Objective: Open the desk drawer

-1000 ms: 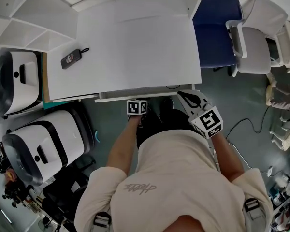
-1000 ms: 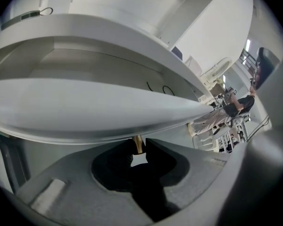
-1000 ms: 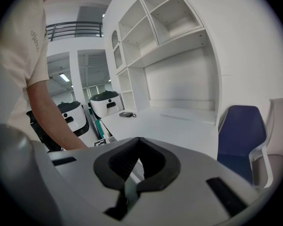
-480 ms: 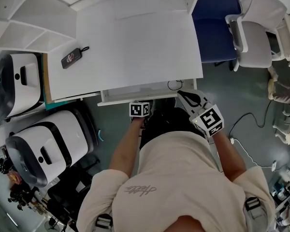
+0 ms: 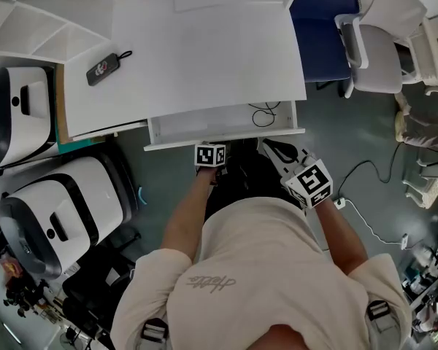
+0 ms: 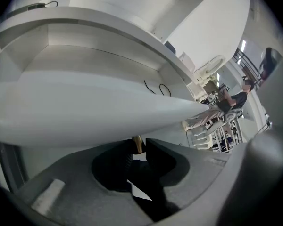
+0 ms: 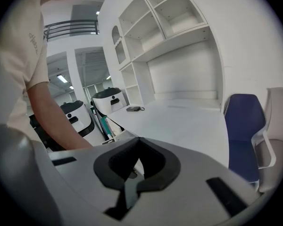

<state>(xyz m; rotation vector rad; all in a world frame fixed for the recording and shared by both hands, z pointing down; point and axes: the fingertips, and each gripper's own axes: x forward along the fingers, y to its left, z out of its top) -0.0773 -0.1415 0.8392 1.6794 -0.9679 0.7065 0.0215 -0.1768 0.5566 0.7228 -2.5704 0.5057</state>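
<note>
The white desk [image 5: 204,49] has a shallow drawer [image 5: 217,126] standing partly out from under its front edge. A thin black cable [image 5: 263,111] lies in its right part. My left gripper [image 5: 209,150] is at the drawer front, near its middle. In the left gripper view its jaws are shut on a small brass knob [image 6: 137,144] under the white drawer front [image 6: 85,112]. My right gripper [image 5: 267,146] hangs just below the drawer's right end, apart from it. In the right gripper view the right gripper [image 7: 134,167] is shut with nothing in it.
A black fob [image 5: 102,69] lies at the desk's left. Two white domed machines [image 5: 58,210] [image 5: 14,115] stand left of the person. A blue chair [image 5: 325,28] and a grey chair [image 5: 376,57] are to the right. A cable [image 5: 365,217] runs over the floor.
The drawer has slid out from under the desk toward the person, and its inside now shows. My left gripper came back with its front. The right gripper stayed beside it.
</note>
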